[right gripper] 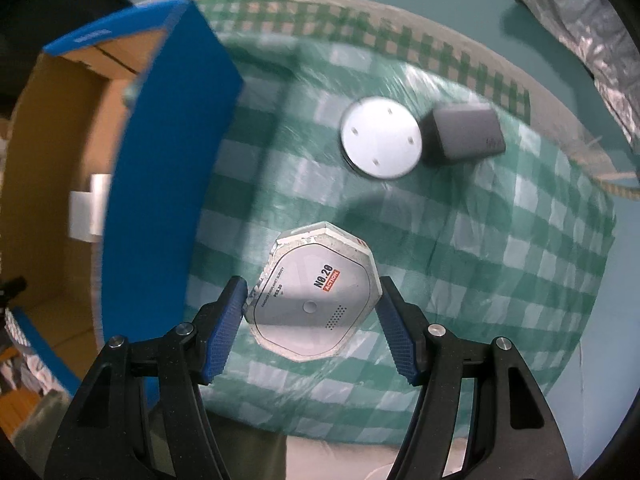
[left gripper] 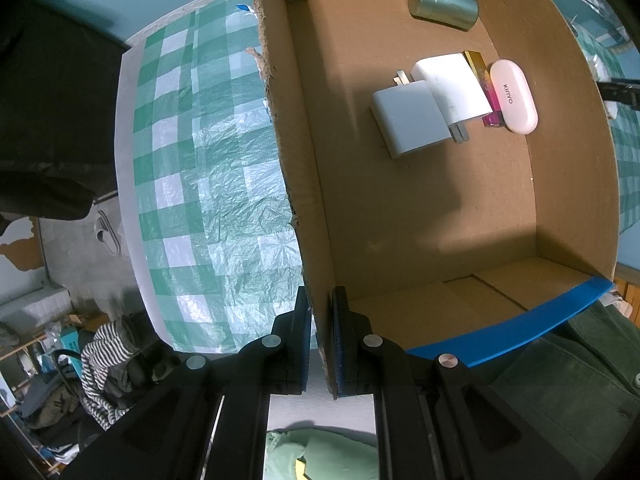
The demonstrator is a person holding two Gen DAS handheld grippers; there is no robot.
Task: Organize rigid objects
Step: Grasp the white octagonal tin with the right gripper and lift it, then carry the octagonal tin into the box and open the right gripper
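Observation:
My left gripper (left gripper: 320, 312) is shut on the left wall of the cardboard box (left gripper: 304, 184). Inside the box lie a green cylinder (left gripper: 443, 4), two white chargers (left gripper: 408, 122), a gold and pink stick (left gripper: 486, 80) and a pink KINYO case (left gripper: 514, 96). My right gripper (right gripper: 312, 300) is shut on a grey octagonal device (right gripper: 314, 292) marked NO.20 and holds it over the checked cloth. A white round disc (right gripper: 380, 138) and a dark grey block (right gripper: 464, 132) lie on the table beyond it.
The box (right gripper: 168, 160) with its blue outer wall stands left of the right gripper. The green checked cloth (right gripper: 480, 248) covers a round table. A foil-wrapped thing (right gripper: 580, 20) sits past the table's far right edge.

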